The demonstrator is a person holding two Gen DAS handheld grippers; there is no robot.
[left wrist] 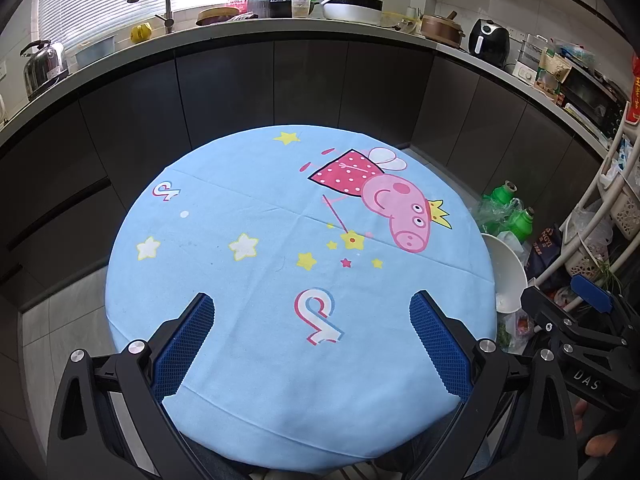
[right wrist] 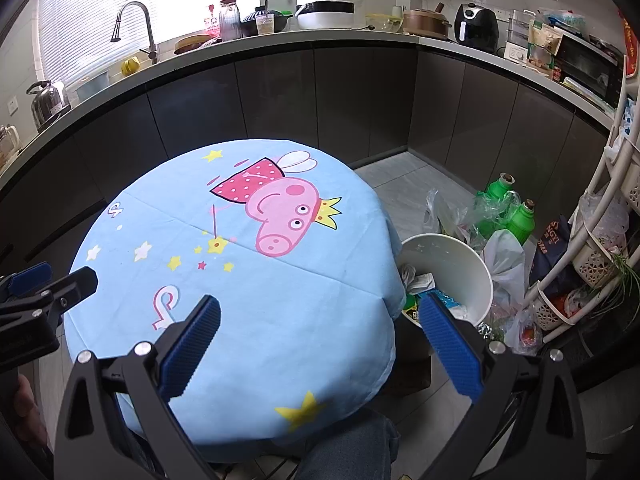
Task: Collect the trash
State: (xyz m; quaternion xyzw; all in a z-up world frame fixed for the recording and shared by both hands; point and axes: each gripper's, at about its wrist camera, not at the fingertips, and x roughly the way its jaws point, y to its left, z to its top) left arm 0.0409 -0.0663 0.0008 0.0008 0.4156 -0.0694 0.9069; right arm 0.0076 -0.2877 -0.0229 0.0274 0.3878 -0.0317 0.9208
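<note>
A round table under a light blue cartoon-pig cloth (left wrist: 260,208) (right wrist: 280,320) fills both views, and I see nothing lying on it. My left gripper (left wrist: 312,308) hovers open over the near edge of the table, with nothing between its blue pads. Over the table's right edge my right gripper (right wrist: 320,312) is open and holds nothing. A white bin (right wrist: 464,256) (left wrist: 512,276) stands on the floor right of the table, with wrappers and crumpled paper (right wrist: 420,280) inside. The right gripper's right finger (right wrist: 448,344) overlaps the bin's near rim in the right wrist view.
Green bottles (right wrist: 524,220) and plastic bags (right wrist: 504,264) crowd the floor behind the bin. A white rack with baskets (right wrist: 600,248) stands at far right. Dark cabinets under a cluttered counter (left wrist: 280,36) ring the table. A trouser leg (right wrist: 352,448) shows below the table edge.
</note>
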